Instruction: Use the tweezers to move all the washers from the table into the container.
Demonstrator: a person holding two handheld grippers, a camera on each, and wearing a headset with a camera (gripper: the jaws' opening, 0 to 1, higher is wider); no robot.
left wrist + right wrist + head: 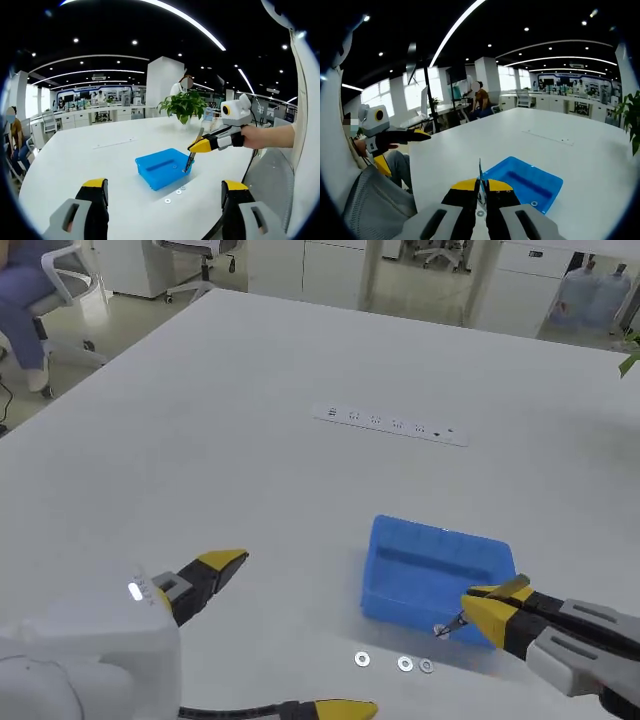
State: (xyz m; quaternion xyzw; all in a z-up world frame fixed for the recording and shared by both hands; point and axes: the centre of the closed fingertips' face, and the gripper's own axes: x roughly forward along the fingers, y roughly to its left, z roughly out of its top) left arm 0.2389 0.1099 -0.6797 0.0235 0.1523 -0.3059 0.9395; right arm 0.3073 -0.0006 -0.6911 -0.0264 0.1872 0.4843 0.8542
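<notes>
A blue container [440, 565] stands on the white table [250, 440], near its front right. My right gripper [488, 602] is shut on thin metal tweezers [455, 623]. Their tip hangs at the container's near rim, and a small washer [441, 630] seems pinched in it. Three washers [362, 660] [405, 664] [427, 666] lie on the table just in front of the container. My left gripper [300, 635] is held open and holds nothing, to the left of the container. In the left gripper view the right gripper [196, 147] points the tweezers [189, 161] down at the container [162, 167].
A flat power strip [390, 425] lies mid-table beyond the container. A potted plant [185, 105] stands at the table's far end. Office chairs [60, 280] and a seated person are off to the left. The table's front edge runs just below the washers.
</notes>
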